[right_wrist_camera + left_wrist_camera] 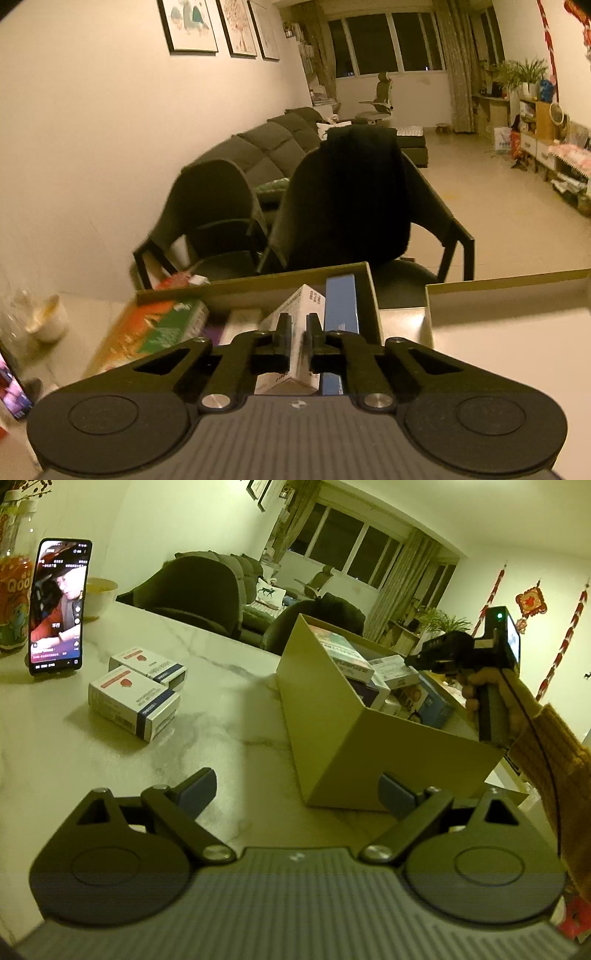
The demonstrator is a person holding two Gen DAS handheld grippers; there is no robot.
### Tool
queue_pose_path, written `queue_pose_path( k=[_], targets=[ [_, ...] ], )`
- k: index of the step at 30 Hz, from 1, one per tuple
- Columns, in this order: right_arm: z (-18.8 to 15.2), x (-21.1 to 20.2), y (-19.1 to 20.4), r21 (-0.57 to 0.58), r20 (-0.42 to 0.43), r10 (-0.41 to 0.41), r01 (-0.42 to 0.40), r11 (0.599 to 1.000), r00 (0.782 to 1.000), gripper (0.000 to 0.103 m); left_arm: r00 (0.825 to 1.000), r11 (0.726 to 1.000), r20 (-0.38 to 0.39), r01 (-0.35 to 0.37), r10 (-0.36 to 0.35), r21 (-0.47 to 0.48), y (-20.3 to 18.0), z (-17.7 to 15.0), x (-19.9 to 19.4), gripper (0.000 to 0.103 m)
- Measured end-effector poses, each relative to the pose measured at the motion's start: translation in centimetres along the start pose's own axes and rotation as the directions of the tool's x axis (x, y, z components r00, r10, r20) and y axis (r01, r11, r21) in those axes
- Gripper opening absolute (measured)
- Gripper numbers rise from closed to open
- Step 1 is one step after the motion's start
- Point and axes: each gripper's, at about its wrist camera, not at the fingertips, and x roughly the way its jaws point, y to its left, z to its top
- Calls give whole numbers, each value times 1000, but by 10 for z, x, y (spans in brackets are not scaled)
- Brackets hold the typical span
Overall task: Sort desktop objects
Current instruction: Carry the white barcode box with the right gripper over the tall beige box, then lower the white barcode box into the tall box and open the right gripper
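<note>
Left gripper (297, 794): jaws spread, empty, above the table (229, 709).
Right gripper (298, 334): jaws pressed together, over the cardboard box (332, 734).
Two white cartons (135, 701): near the table's left edge.

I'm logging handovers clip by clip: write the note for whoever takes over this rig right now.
Left hand-held gripper: open, empty, low over the marble table.
Right hand-held gripper: shut, over the open cardboard box; a white carton shows behind its fingers, grip unclear.
Done: several packets already lie in the box.
Left: two white-and-blue boxes on the table beside the propped phone.
</note>
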Motion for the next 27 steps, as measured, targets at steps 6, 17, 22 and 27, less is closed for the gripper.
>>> queue_pose_path(
  k=[6, 17, 22, 27],
  targets=[
    [-3, 11, -2, -4, -35, -33, 33, 999, 999, 9, 1000, 1000, -9, -5, 5, -13, 4, -2, 3, 96],
    [-3, 7, -4, 25, -29, -8, 9, 1000, 1000, 14, 999, 999, -21, -26, 26, -27, 9, -2, 5, 96],
    [-3, 12, 1, -3, -58, -25, 25, 1000, 998, 15, 999, 999, -16, -49, 48, -16, 10, -1, 5, 96],
    [-5, 7, 1, 13, -49, -7, 8, 1000, 999, 21, 993, 993, -9, -120, 120, 0, 17, 2, 7, 97]
  ],
)
